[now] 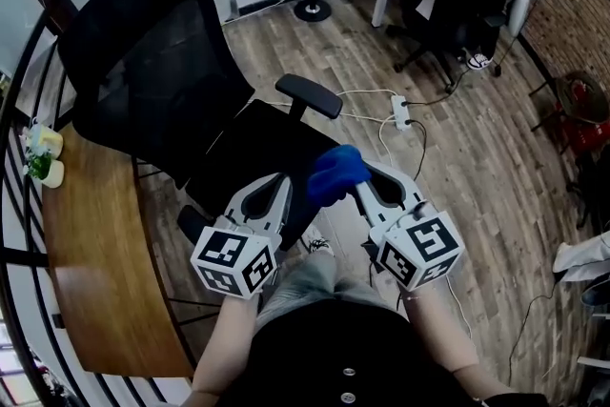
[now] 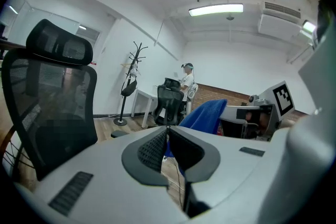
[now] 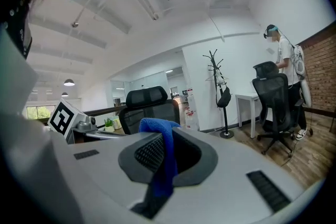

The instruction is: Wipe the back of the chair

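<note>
Both grippers are held low and side by side before the person's body, pointed over the seat [image 1: 272,140]. The left gripper [image 1: 279,181] is closed on nothing, jaws together. A blue cloth [image 1: 335,174] is clamped in the right gripper [image 1: 364,178], apart from the chair back [image 1: 143,71]. Black square markers are carried on both cubes [image 1: 233,257].
</note>
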The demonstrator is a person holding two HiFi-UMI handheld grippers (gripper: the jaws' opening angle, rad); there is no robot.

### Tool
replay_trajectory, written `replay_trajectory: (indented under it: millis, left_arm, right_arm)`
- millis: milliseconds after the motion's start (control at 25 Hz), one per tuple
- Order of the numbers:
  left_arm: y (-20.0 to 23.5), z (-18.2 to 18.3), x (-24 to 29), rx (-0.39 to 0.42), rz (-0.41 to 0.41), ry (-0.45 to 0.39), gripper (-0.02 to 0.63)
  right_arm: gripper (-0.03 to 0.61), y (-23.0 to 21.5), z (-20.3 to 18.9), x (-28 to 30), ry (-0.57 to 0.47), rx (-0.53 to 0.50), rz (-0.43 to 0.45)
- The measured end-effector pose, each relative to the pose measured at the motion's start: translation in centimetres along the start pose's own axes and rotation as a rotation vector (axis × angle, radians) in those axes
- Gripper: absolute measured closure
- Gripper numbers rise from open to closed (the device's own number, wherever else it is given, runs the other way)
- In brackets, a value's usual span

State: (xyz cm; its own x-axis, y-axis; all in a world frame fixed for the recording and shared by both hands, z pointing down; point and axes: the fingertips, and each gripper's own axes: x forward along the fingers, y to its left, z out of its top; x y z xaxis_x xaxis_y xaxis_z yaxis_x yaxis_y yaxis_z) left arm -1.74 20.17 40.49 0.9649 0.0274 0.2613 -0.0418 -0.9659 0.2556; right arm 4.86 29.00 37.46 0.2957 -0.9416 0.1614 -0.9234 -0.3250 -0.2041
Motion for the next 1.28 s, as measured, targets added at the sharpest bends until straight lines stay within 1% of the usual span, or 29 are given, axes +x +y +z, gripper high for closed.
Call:
replay_trajectory:
  millis: [320,440,520,640,800,920,1080,1280]
  left_arm:
    - [5.8,2.7,4.1,-0.072,0.127,-0.053,0.589]
    - [8.1,3.9,4.7,-0.071,0.158,-0.065,0.589]
    - [9.7,5.1,4.7,-0.076,0.188,-0.089,0.589]
    - [12.2,6.6,4.7,-0.097,0.243,-0.126,0.589]
    - [14.8,7.7,4.2,-0.105,0.299,-0.149,0.589]
    - [16.2,8.1,3.3,-0.110,0.349,-0.159,0.589]
    - [17.8,8.6,2.3,-0.114,0.428,-0.168,0.589]
    - [20.1,10.3,0.2,-0.110,0.520,-0.204,0.589]
  right_arm:
    - [0.541,-2.2,3.3,8.4,0.026,-0.063,0.138]
    - [0.541,-1.9,4.9,11.7,0.015,-0.089,0.185]
    - [0.541,-1.6,5.7,13.8,0.014,-0.102,0.222]
    - [0.541,-0.8,6.8,16.8,0.010,-0.117,0.287]
    - [0.541,0.8,7.5,20.1,0.014,-0.127,0.353]
    - [0.541,2.4,7.7,21.9,0.020,-0.135,0.415]
    - [0.541,4.2,8.1,24.4,0.033,-0.182,0.510]
    - [0.541,6.8,10.0,27.7,0.008,-0.207,0.607]
